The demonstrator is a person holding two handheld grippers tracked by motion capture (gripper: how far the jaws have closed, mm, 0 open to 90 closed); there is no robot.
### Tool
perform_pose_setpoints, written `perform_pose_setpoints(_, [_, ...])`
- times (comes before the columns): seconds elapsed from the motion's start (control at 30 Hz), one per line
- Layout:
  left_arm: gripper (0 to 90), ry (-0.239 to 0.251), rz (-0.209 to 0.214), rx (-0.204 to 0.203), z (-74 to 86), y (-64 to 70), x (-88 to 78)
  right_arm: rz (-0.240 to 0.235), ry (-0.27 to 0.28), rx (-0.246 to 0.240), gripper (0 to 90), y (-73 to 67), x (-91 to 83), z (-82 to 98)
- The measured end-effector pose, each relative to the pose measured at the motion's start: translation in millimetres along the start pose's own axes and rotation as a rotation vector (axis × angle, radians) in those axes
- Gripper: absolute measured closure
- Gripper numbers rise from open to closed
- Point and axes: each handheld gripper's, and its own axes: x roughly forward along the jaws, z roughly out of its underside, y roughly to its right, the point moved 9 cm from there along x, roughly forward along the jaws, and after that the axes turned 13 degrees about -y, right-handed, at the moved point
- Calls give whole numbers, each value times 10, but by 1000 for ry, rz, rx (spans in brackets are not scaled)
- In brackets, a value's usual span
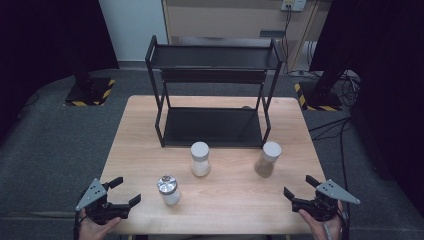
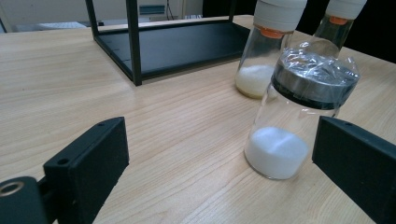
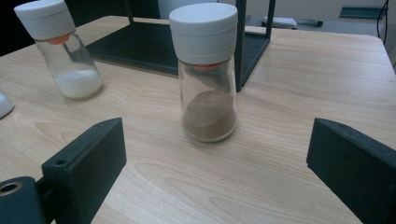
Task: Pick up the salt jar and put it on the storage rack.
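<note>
Three glass jars stand upright on the wooden table. A jar with a silver lid holds white powder. A white-capped jar of pale powder stands in the middle. A white-capped jar of brown powder stands to the right. My left gripper rests open at the table's front left, short of the silver-lidded jar. My right gripper is open at the front right, facing the brown jar. Both hold nothing.
A black two-tier metal rack stands at the back middle of the table, both shelves bare. Grey carpet surrounds the table. Black stands with striped bases sit on the floor behind, with cables at the right.
</note>
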Motion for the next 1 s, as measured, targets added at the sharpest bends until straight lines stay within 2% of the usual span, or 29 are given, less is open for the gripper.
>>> perform_pose_setpoints(0.3, [27, 13, -9, -11, -91, -1, -99, 6, 0, 1, 50, -1, -3, -2])
perform_pose_setpoints(0.7, [26, 6, 26, 7, -320, 43, -178, 10, -3, 0, 53, -4, -4, -3])
perform_pose_setpoints(0.73, [25, 2, 32, 22, -371, 58, -183, 10, -3, 0, 53, -4, -3, -3])
perform_pose_setpoints(1.0, [21, -17, 71, 60, -513, 124, -133, 9, -2, -1, 55, -5, -4, -3])
